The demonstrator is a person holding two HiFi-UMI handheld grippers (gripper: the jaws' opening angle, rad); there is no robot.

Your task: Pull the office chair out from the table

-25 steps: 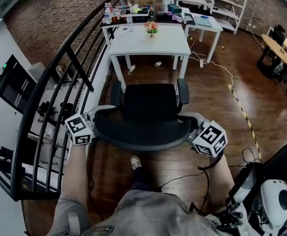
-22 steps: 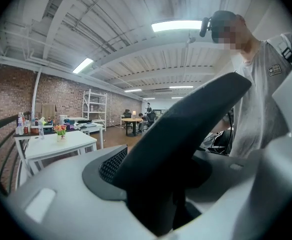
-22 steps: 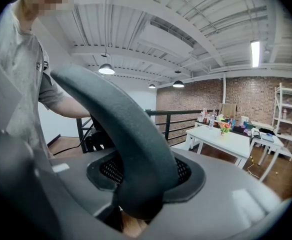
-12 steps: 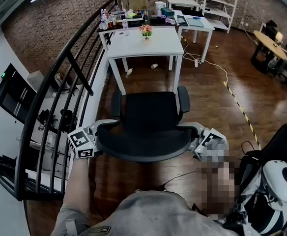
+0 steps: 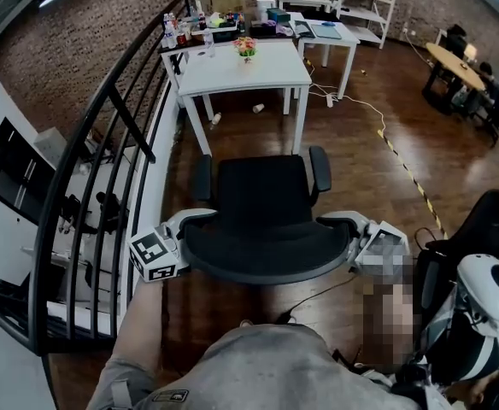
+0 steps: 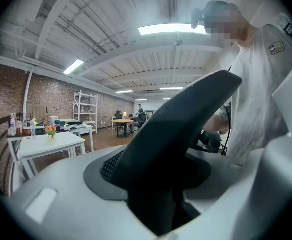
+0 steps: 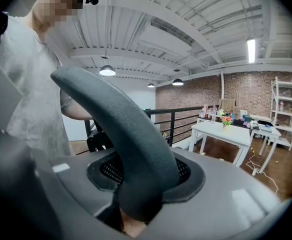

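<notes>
The black office chair (image 5: 262, 203) stands on the wooden floor, its seat facing the white table (image 5: 245, 68), with open floor between them. My left gripper (image 5: 187, 231) is shut on the left edge of the chair's backrest (image 5: 267, 259). On the right edge of that backrest my right gripper (image 5: 352, 231) is shut too. In the left gripper view the dark backrest edge (image 6: 181, 119) runs between the pale jaws of the left gripper (image 6: 156, 189). The right gripper view shows the same edge (image 7: 121, 129) clamped in the right gripper (image 7: 136, 194), with the table (image 7: 228, 133) far behind.
A black railing (image 5: 104, 143) runs along the left side of the chair. A small flower pot (image 5: 246, 48) stands on the table and a second cluttered table (image 5: 322, 31) lies beyond. A cable (image 5: 352, 105) and striped tape (image 5: 408, 173) cross the floor at right. Another dark chair and white gear (image 5: 480, 306) sit at lower right.
The chair and both grippers have come back toward the person, away from the table. The stretch of floor between chair and table has widened. Both grips stay on the backrest.
</notes>
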